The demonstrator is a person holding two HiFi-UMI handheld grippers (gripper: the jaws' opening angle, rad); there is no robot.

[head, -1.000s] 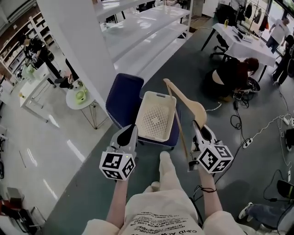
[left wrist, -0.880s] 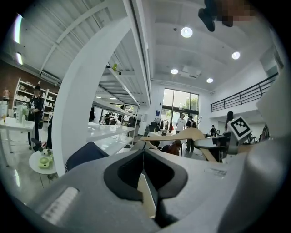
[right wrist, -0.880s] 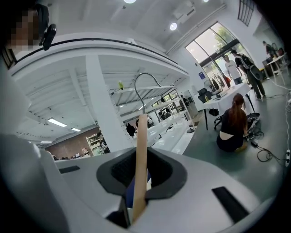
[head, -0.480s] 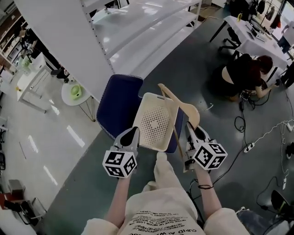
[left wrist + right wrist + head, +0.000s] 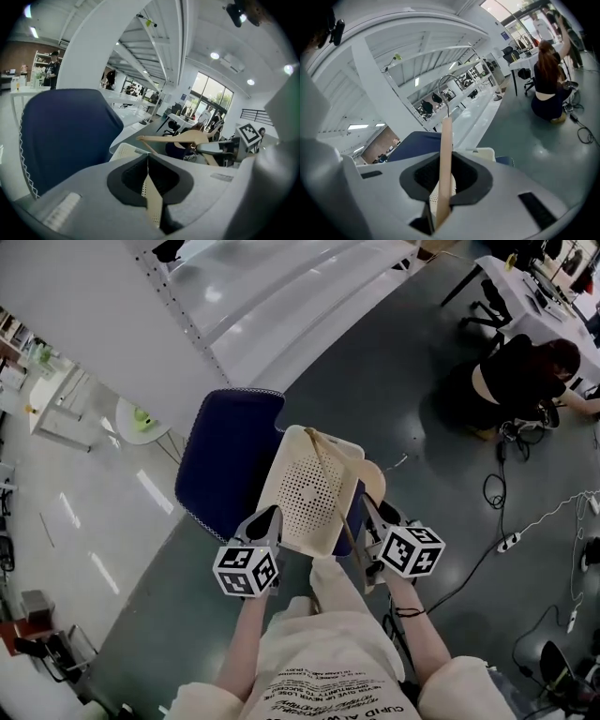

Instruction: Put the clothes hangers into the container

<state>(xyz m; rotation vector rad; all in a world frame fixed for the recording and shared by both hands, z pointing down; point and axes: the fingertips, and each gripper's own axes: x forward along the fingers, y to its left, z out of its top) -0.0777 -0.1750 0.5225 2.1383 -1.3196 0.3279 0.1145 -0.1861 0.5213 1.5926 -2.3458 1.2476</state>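
A cream perforated basket (image 5: 305,493) sits on the seat of a blue chair (image 5: 225,456). My right gripper (image 5: 370,512) is shut on a wooden clothes hanger (image 5: 373,482), which reaches out over the basket's right side with its metal hook toward the far rim. In the right gripper view the hanger (image 5: 446,150) stands on edge between the pads, above the basket (image 5: 487,152). My left gripper (image 5: 265,518) hovers at the basket's near left edge, jaws shut with nothing in them (image 5: 148,164). From the left gripper view the hanger (image 5: 183,138) crosses above the basket (image 5: 123,151).
White shelving (image 5: 281,296) stands behind the chair. A small round table (image 5: 141,418) is at the left. A person (image 5: 525,371) crouches on the floor at the far right beside cables and a power strip (image 5: 511,540). My legs are directly below.
Both grippers have come down and forward toward the basket. The hanger, once raised beside the basket's right edge, now lies low over its right side.
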